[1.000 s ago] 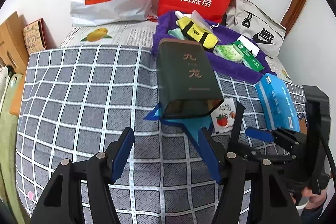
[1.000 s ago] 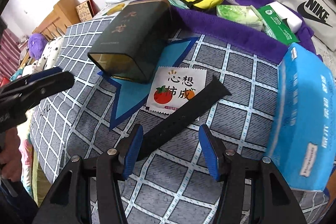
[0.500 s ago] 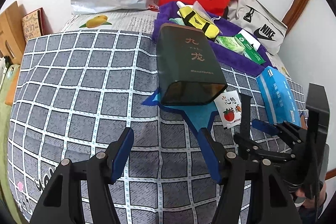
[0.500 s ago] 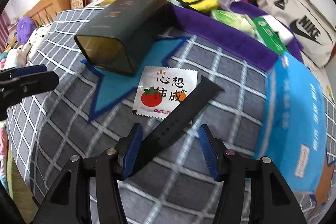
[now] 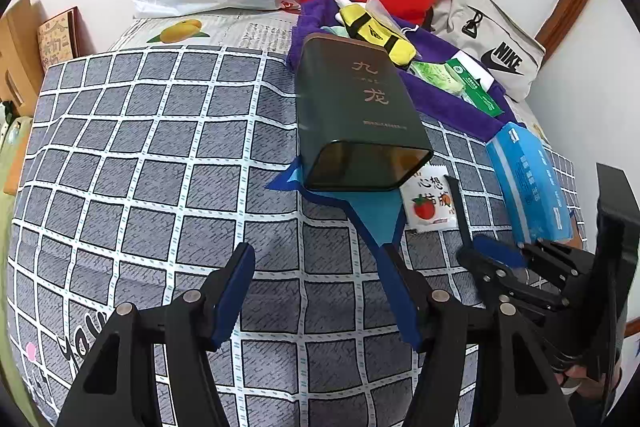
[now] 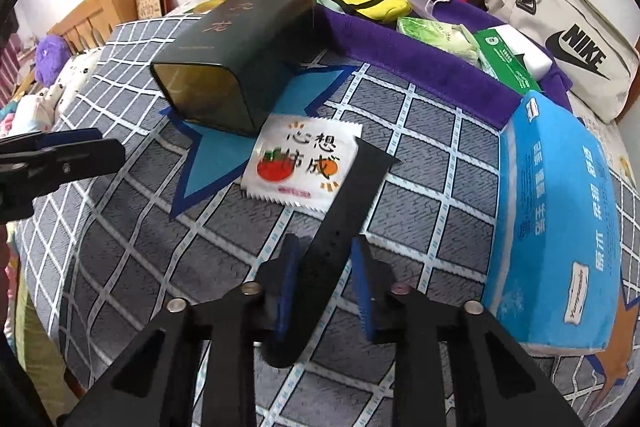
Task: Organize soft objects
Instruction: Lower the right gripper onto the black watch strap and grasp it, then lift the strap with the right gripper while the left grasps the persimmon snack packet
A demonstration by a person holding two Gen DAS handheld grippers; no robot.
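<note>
Strap [image 6: 340, 219], a black watch band, lies on the checked bedcover [image 5: 160, 155] beside a snack sachet [image 6: 304, 163], its near end between the fingers of the right gripper [image 6: 326, 283], whose jaws are closing on it with a small gap left on the right. Left gripper [image 5: 316, 291] hovers half open and empty. Purple cloth [image 6: 420, 63] already carries several soft items, so sorting looks partly done; strap, sachet and blue tissue pack [image 6: 560, 219] remain outside.
</note>
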